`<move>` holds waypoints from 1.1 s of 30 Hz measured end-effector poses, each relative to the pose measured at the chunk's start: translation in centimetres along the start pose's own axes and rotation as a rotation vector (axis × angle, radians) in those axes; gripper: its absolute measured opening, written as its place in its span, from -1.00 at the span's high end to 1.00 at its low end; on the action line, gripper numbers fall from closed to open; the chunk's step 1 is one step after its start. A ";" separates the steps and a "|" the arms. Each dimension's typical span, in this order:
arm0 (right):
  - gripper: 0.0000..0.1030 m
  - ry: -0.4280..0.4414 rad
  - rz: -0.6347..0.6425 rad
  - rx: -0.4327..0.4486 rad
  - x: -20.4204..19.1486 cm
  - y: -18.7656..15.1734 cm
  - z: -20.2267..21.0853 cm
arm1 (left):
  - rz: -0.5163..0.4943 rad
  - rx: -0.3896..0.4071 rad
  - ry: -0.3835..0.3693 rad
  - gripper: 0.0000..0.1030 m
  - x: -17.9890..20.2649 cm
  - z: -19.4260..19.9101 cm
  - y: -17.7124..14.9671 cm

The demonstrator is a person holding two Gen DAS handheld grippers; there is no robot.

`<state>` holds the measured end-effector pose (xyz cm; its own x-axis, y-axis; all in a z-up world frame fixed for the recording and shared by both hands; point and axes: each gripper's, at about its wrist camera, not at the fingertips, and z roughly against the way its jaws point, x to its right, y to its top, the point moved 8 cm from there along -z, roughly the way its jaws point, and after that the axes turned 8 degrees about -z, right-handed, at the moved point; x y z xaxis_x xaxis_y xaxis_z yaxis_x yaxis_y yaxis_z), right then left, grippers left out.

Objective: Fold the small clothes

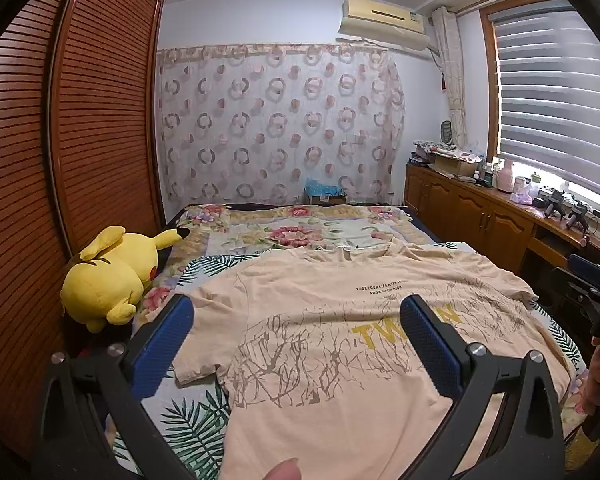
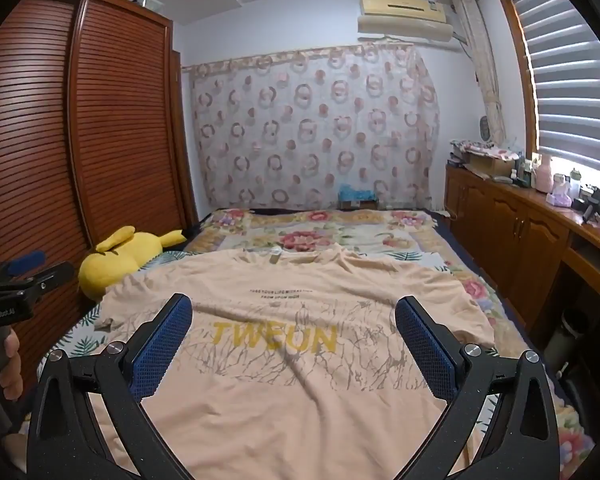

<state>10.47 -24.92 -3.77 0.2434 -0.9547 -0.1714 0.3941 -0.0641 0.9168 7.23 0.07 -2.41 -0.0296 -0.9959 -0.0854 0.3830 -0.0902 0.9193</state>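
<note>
Your left tongs (image 1: 296,312) and right tongs (image 2: 294,312) both gape wide and empty above the shirt (image 2: 284,384), which lies spread flat on the bed (image 2: 340,232). Its hem faces you; plush (image 1: 108,276) sits beyond its left sleeve.

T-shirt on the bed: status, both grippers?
Left hand-held gripper open, right hand-held gripper open, both above the cloth, nothing held. T-shirt spread flat on the bed, unfolded. Plush toy off to the side, clear.
</note>
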 end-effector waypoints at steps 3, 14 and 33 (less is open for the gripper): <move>-1.00 0.000 0.001 0.001 0.0 0.0 0.1 | -0.001 0.001 0.000 -1.00 0.0 0.0 0.0; -1.00 0.001 0.000 0.001 -0.1 0.0 0.0 | -0.008 0.005 0.003 -1.00 0.2 0.1 0.0; -1.00 0.001 -0.001 0.002 -0.1 0.0 0.1 | -0.012 0.006 0.005 -1.00 0.3 0.1 0.2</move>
<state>10.42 -24.89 -3.73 0.2435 -0.9544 -0.1727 0.3928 -0.0658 0.9173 7.18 -0.28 -2.24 -0.0296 -0.9947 -0.0985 0.3768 -0.1024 0.9206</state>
